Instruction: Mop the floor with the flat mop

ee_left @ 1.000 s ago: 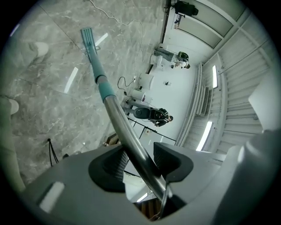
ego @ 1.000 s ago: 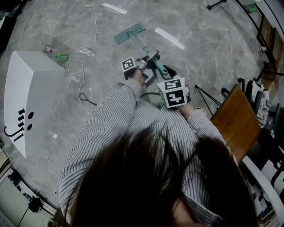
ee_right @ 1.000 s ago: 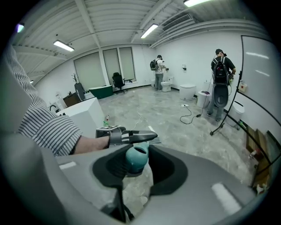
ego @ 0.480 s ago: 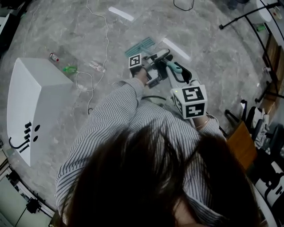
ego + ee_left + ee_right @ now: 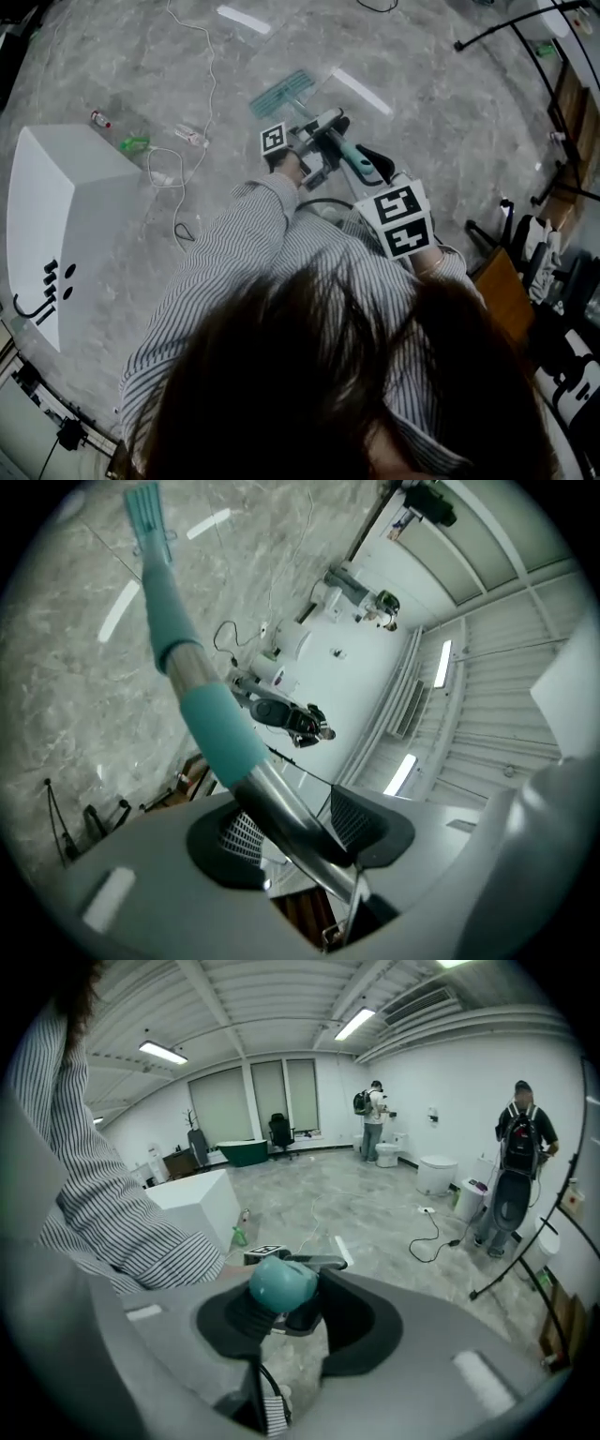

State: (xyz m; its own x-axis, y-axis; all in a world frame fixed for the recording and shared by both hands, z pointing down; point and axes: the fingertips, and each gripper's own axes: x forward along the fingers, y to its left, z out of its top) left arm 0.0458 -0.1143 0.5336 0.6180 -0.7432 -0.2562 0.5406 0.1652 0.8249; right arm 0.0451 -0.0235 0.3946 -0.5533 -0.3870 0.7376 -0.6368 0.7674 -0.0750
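The flat mop's teal head (image 5: 281,92) lies on the grey marbled floor ahead of me. Its metal handle with teal sleeves (image 5: 345,155) slants back toward me. My left gripper (image 5: 317,129) holds the handle partway up. In the left gripper view the bare metal pole (image 5: 281,803) runs between the pads. The left gripper (image 5: 291,832) has closing jaws that touch the pole on both sides, and the mop head (image 5: 145,503) shows far off. My right gripper (image 5: 373,171) is shut on the handle's upper end. Its rounded teal tip (image 5: 281,1283) sits between the right gripper (image 5: 286,1312) jaws.
A white cabinet (image 5: 56,216) stands at the left, with a loose cable (image 5: 178,159) and small bottles (image 5: 131,143) beside it. White strips (image 5: 361,91) lie on the floor near the mop. A wooden chair (image 5: 497,277) and stands are at the right. Two people (image 5: 520,1147) stand farther off.
Both grippers shifted together with the handle, and the right one drew out to the right and closer to me. In the last half second they have hardly moved.
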